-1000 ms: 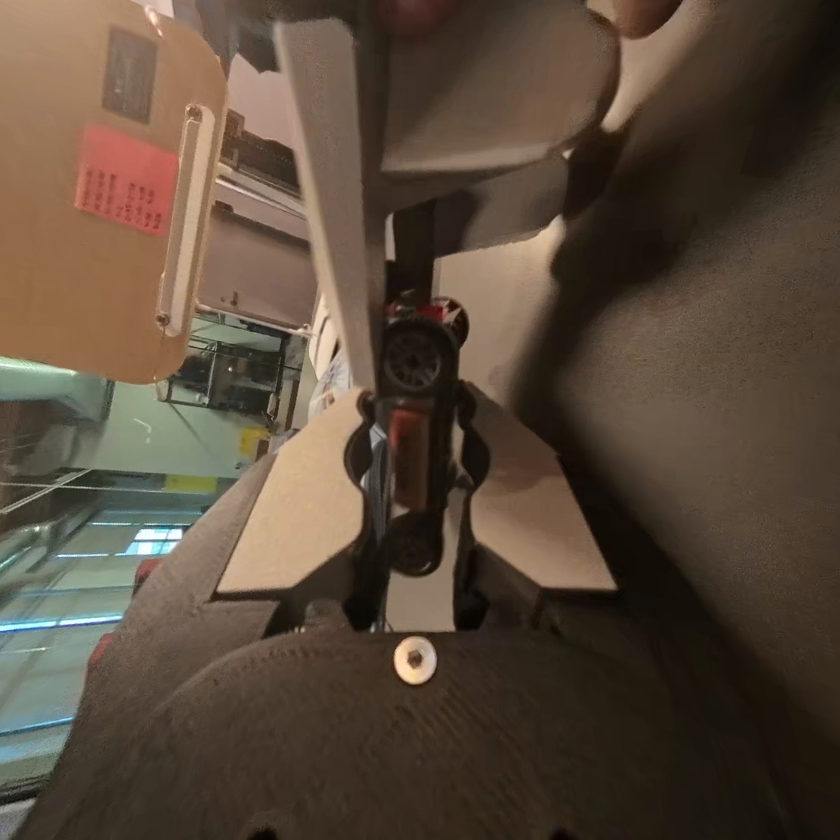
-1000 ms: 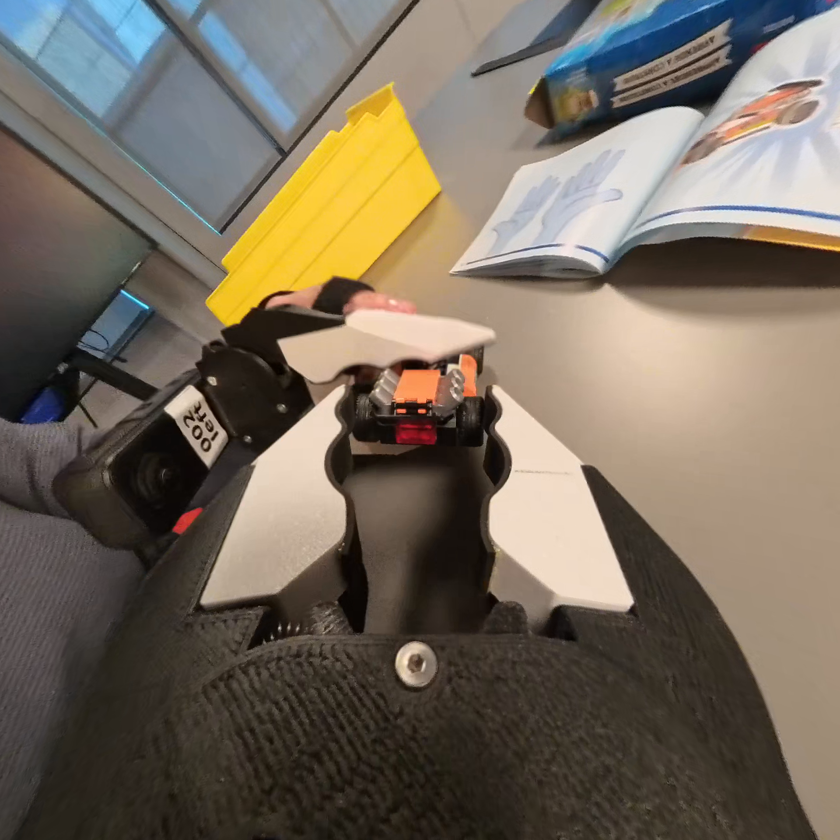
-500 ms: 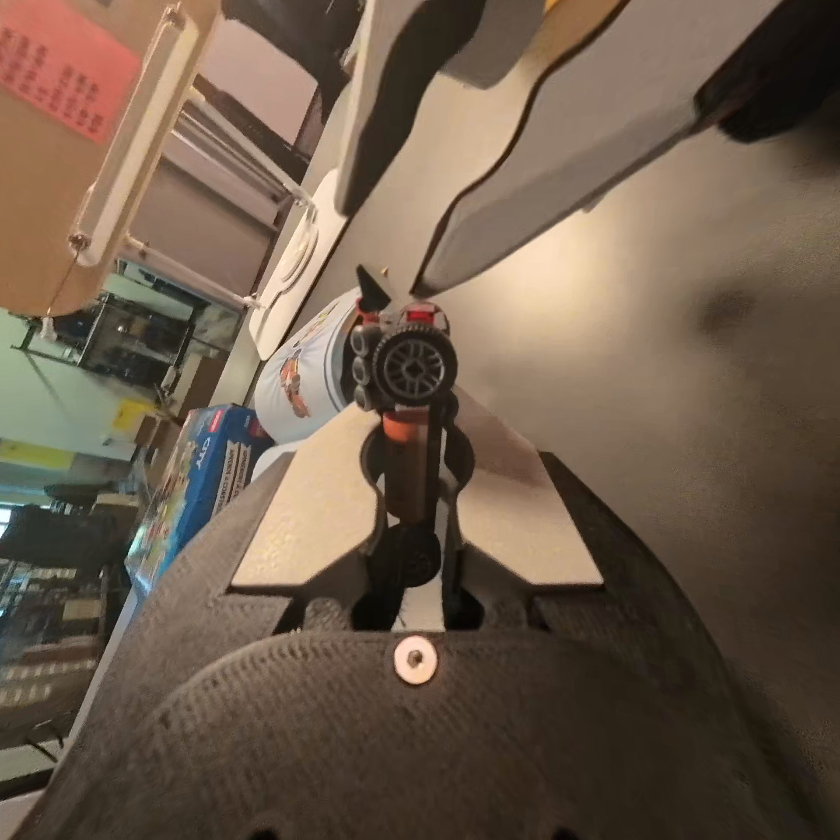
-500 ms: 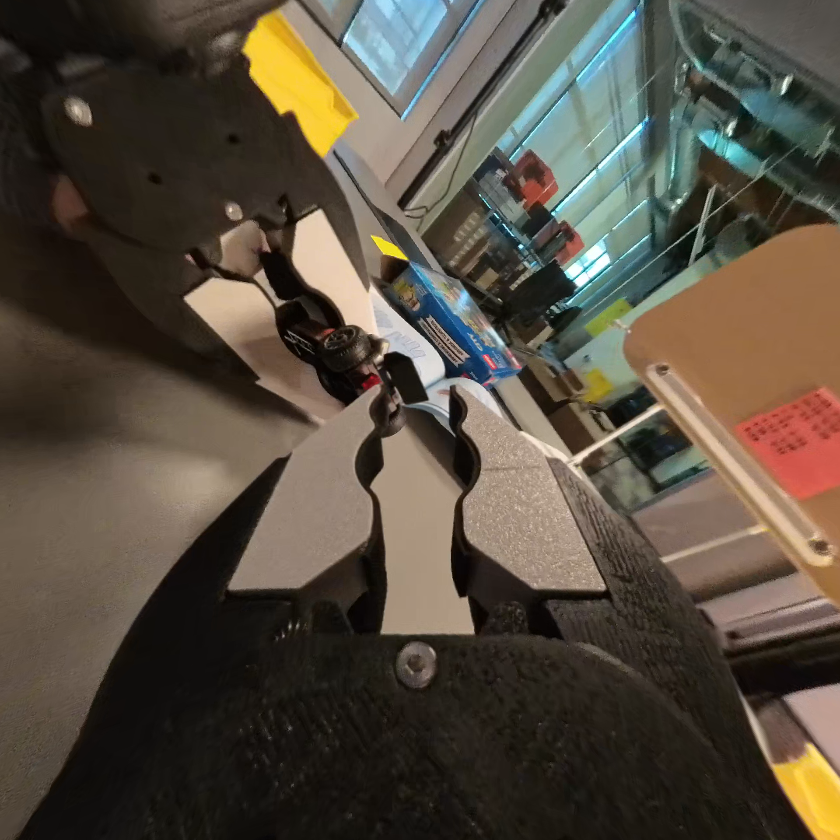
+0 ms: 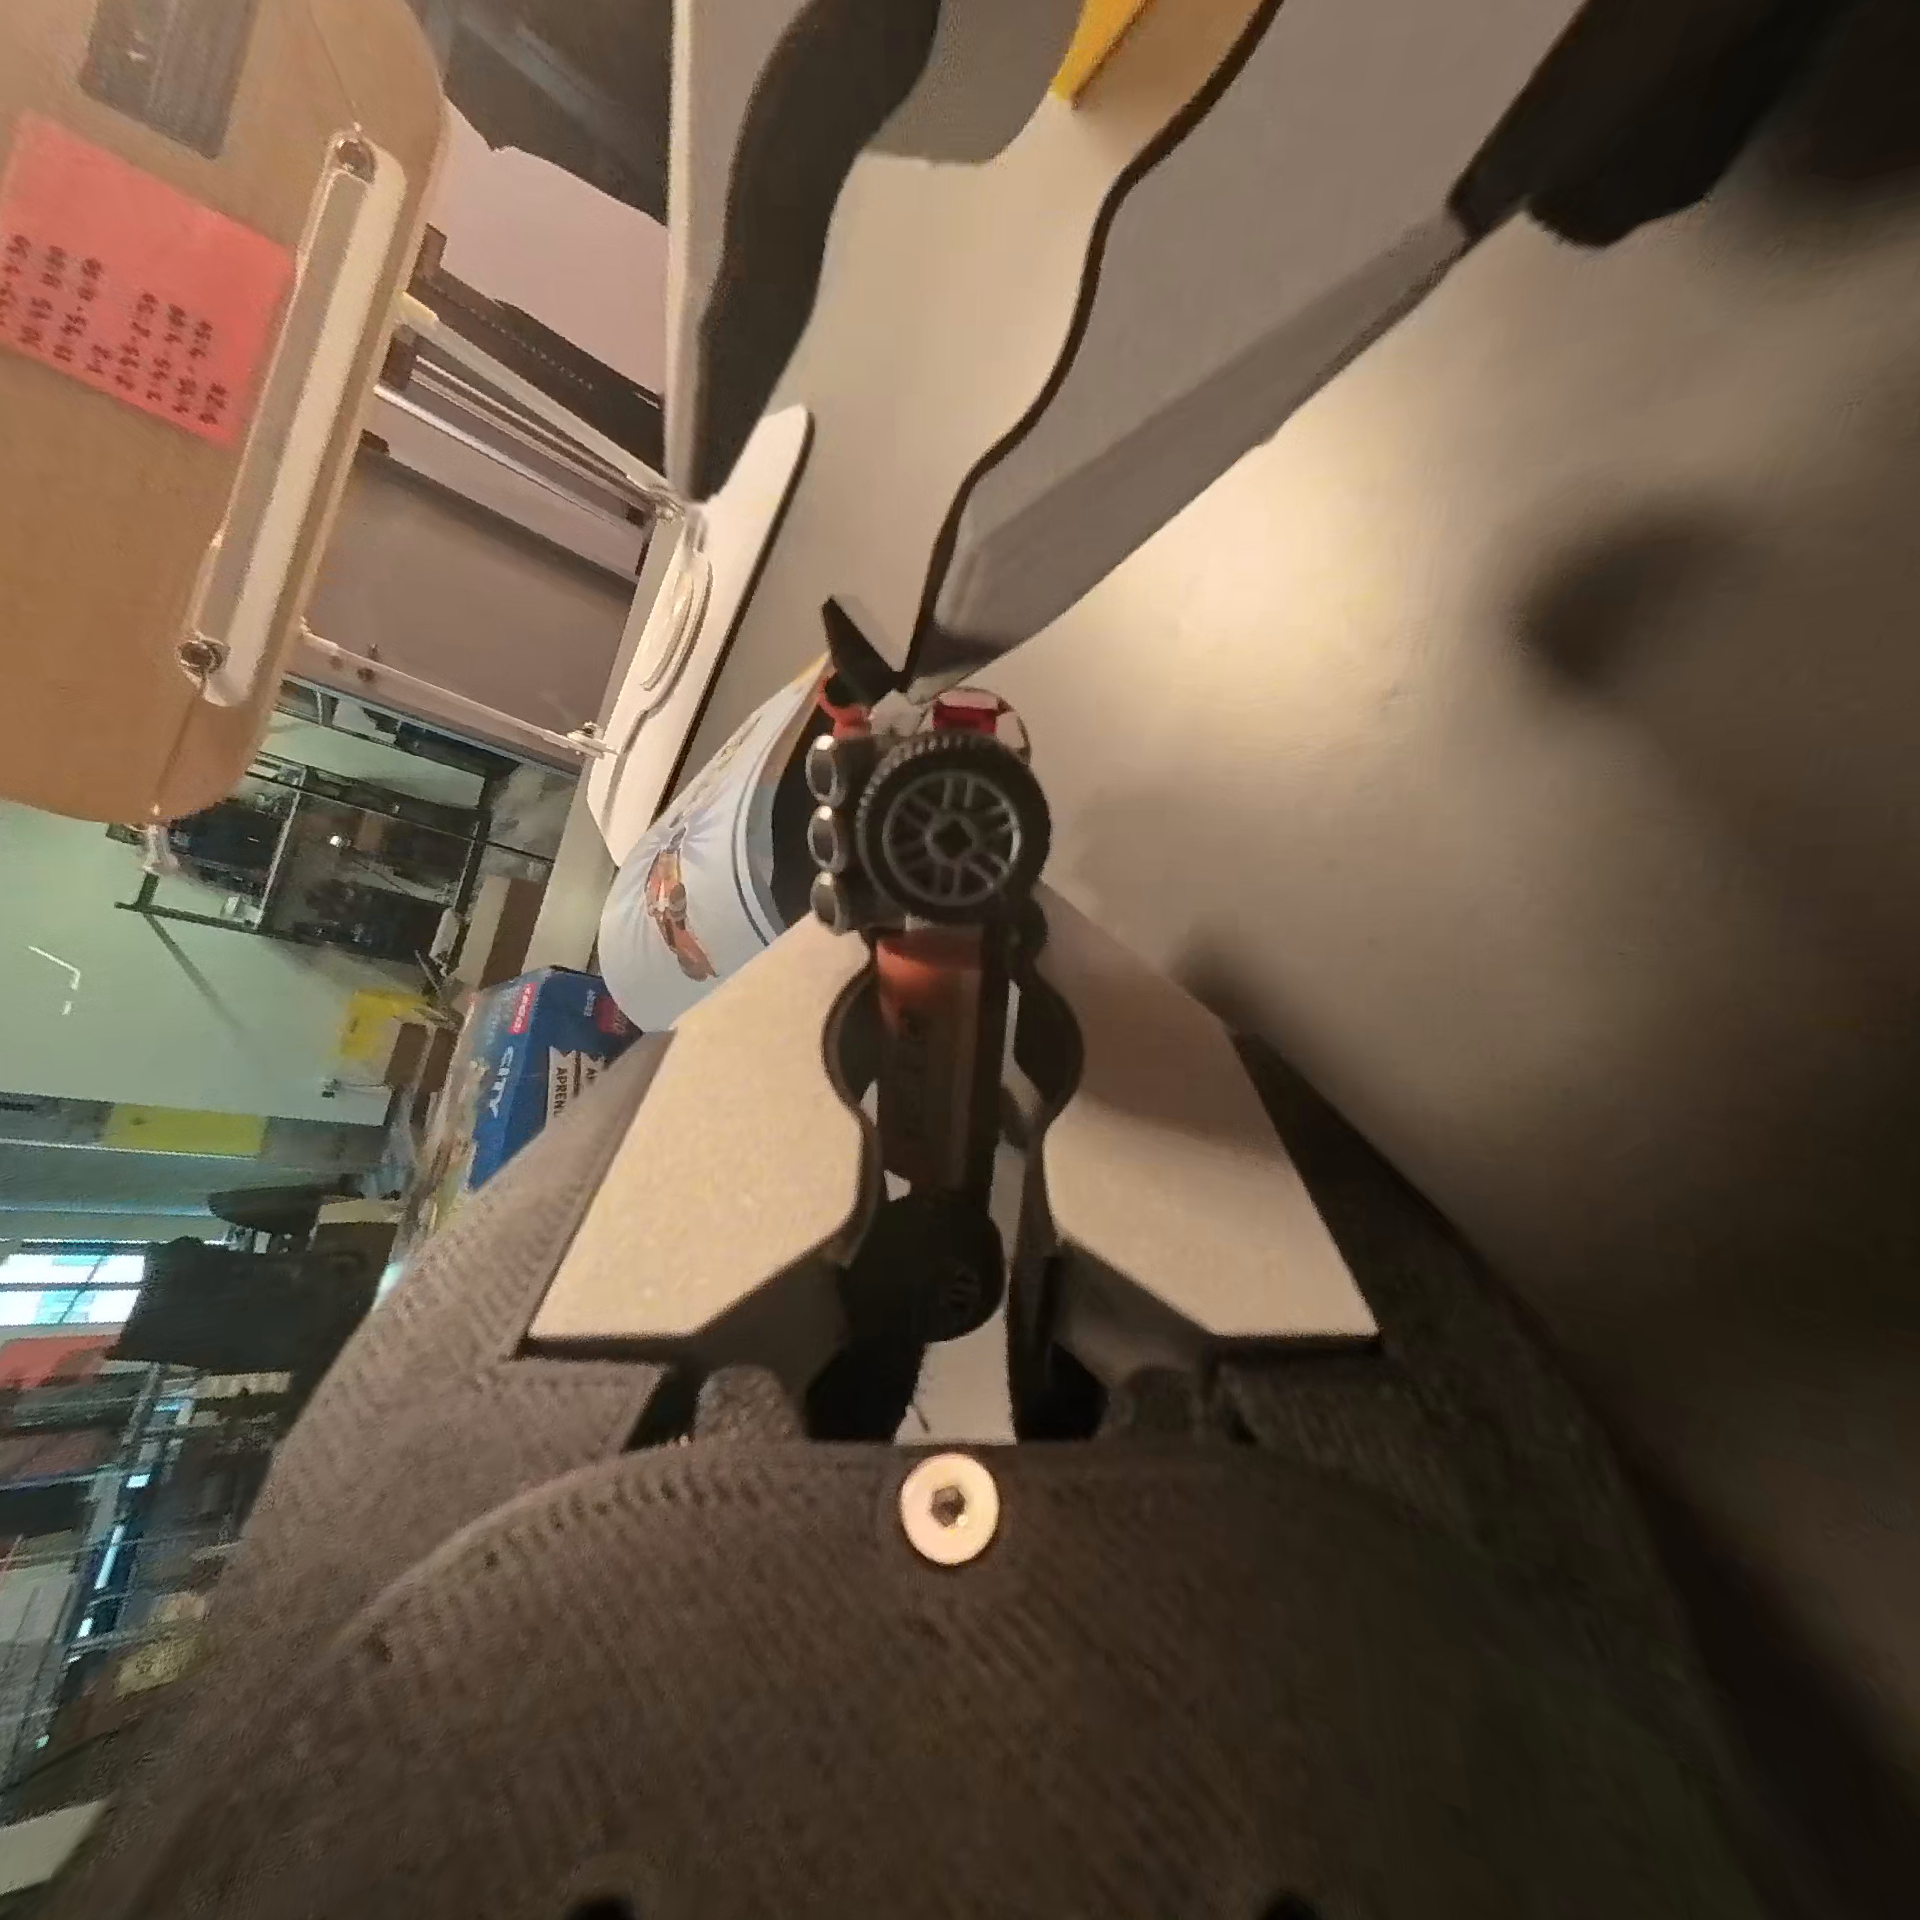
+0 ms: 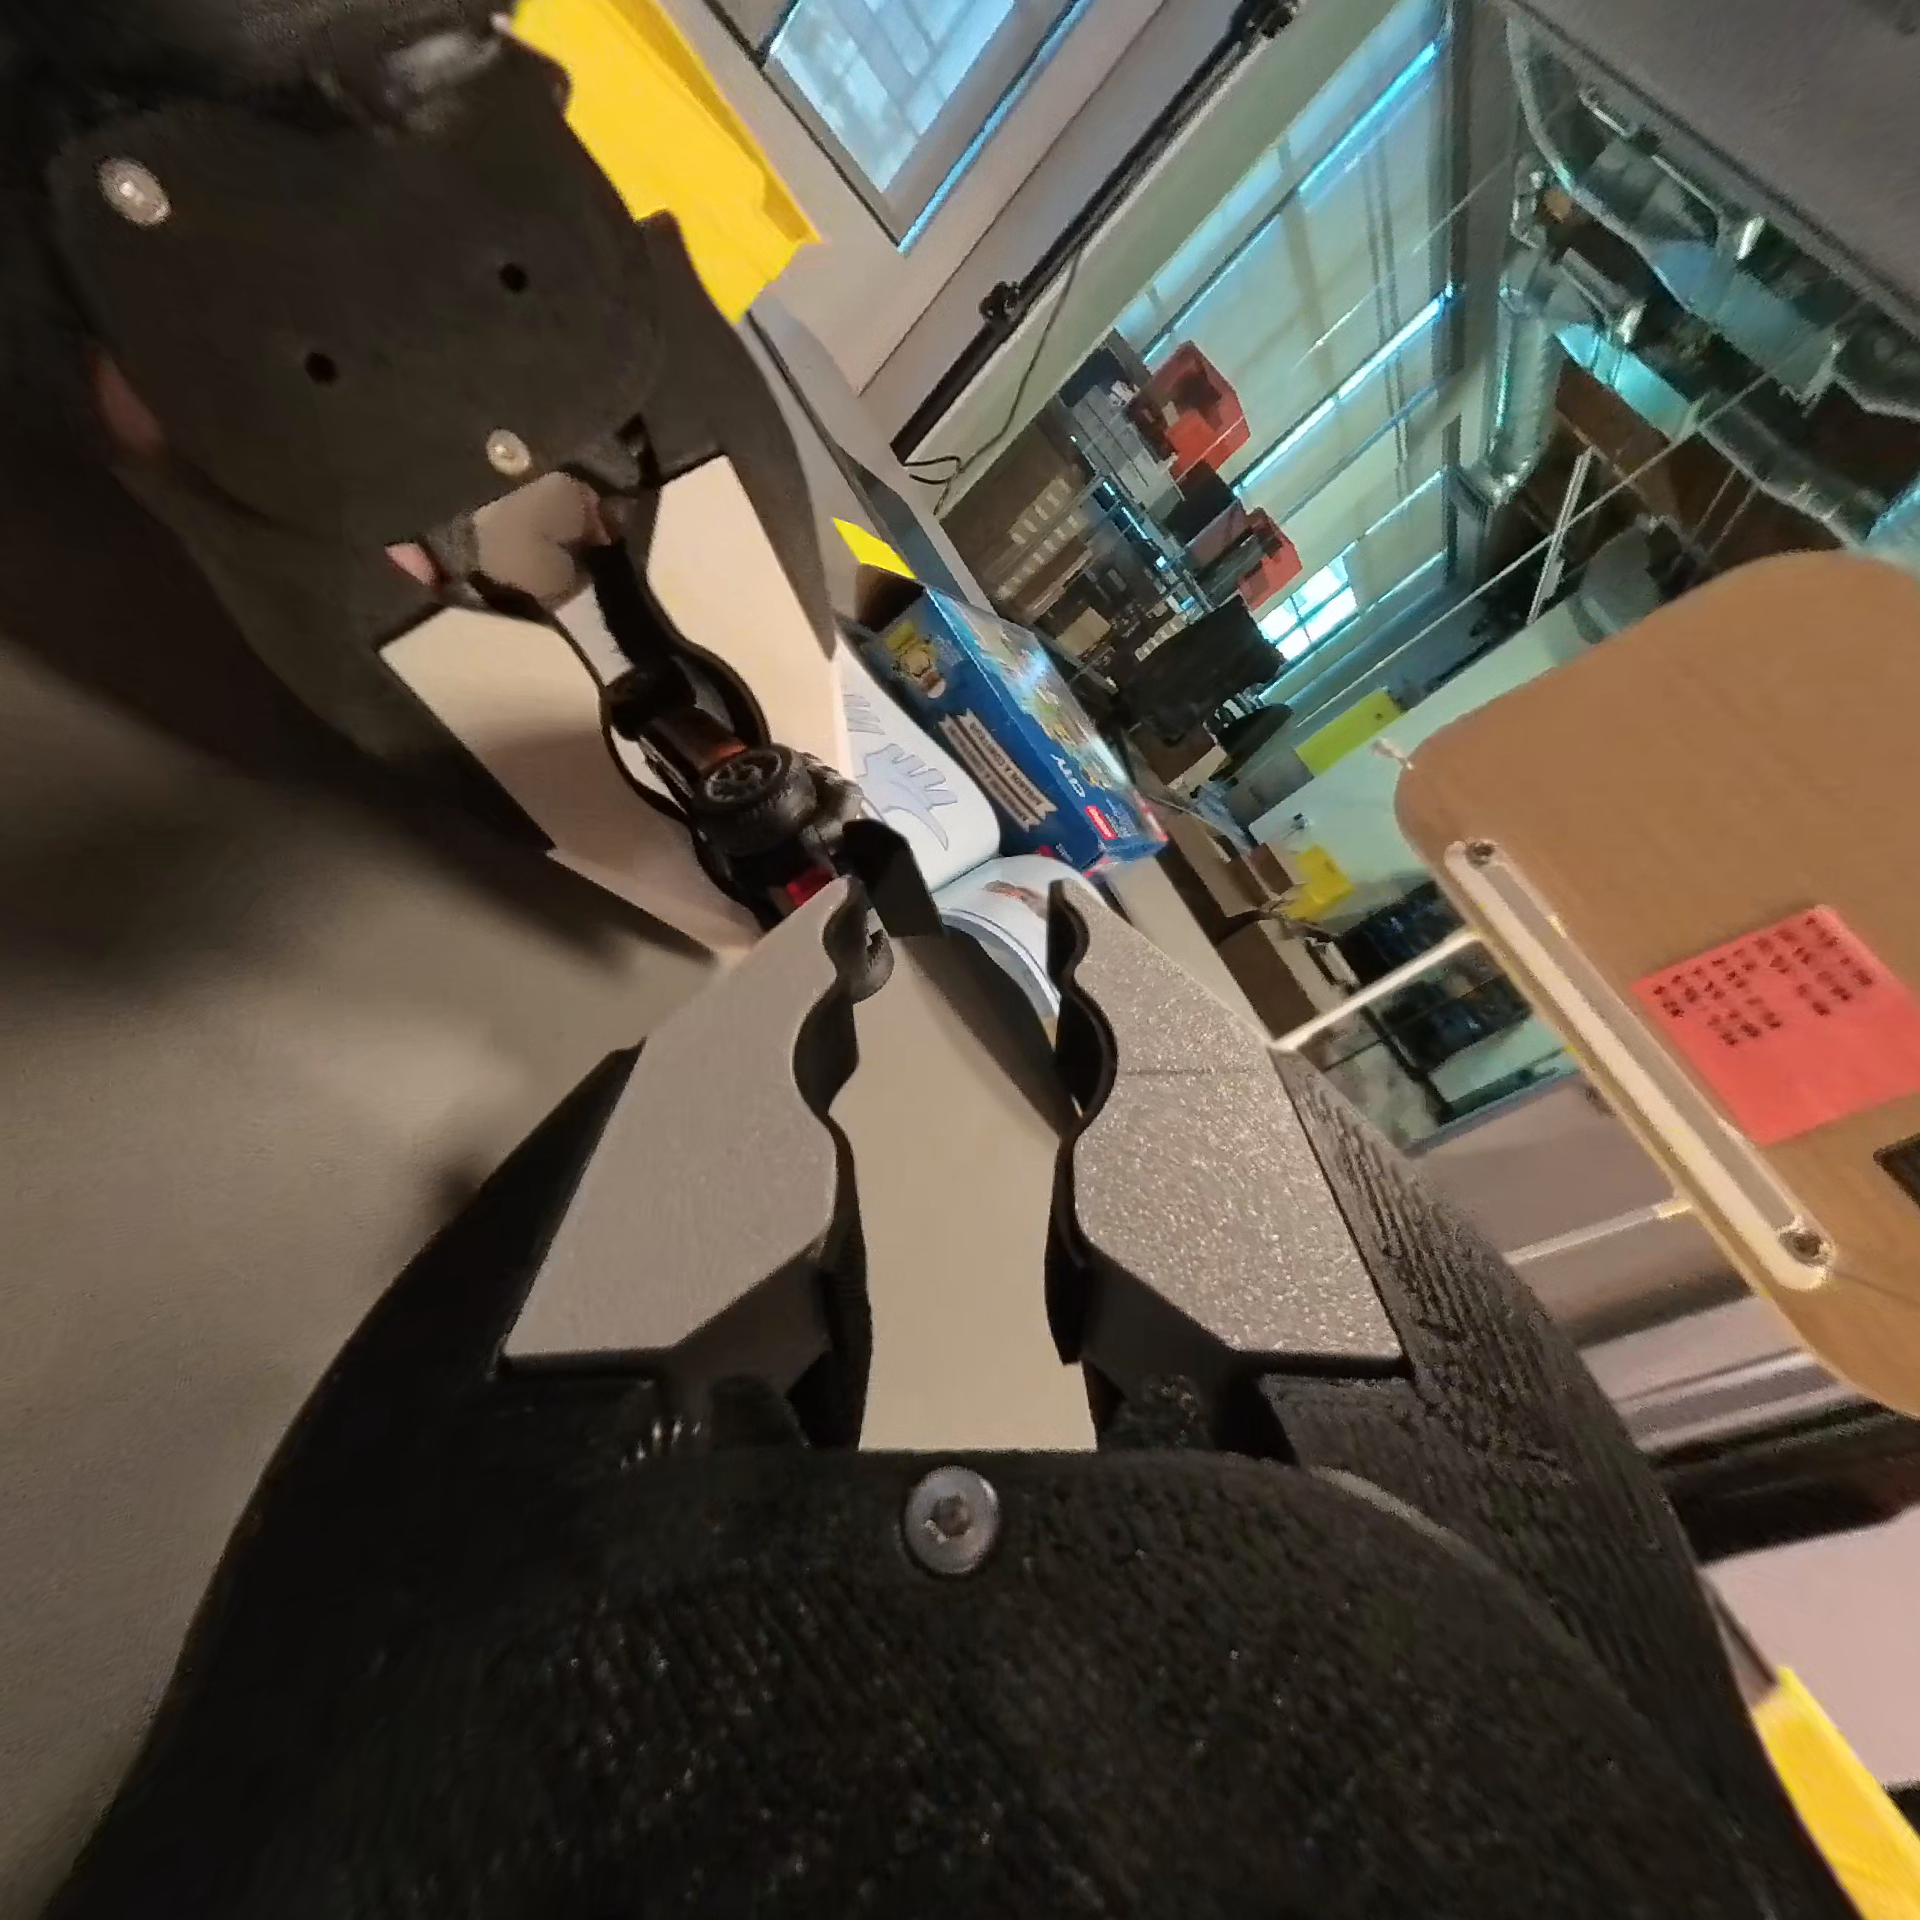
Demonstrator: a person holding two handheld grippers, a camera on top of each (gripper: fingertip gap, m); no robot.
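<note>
Left wrist view, tool: the left gripper [image 5: 940, 1039] pinches a small toy car [image 5: 935, 997] by its body, both pads pressed on its sides, the car turned on edge.
Left wrist view, car: one grey-spoked wheel [image 5: 951, 836] sticks out past the fingertips, with a row of silver pipes beside it and a red block at the far end.
Left wrist view, other tool: the right gripper [image 5: 914, 665] comes in from above, one fingertip just beside a small black fin [image 5: 850, 657] at the car's far end.
Left wrist view, around: an open booklet [image 5: 686, 894] and a blue box [image 5: 520, 1060] lie beyond on the grey table [image 5: 1455, 831].

Right wrist view, tool: the right gripper's fingers [image 6: 727, 1091] stand spread; the black fin touches the left fingertip, and nothing spans the gap.
Right wrist view, car: held well off the table in the left gripper, wheel toward the camera.
Right wrist view, around: a yellow tray [image 6: 665, 156] behind; booklet and blue box farther along.

Risk, judged: the fin looks like a small clip-on piece, so a sideways nudge from one fingertip could snap it off.
Risk, grip: the car is held on edge by a narrow body, so a push at its far end could twist it in the pads.
</note>
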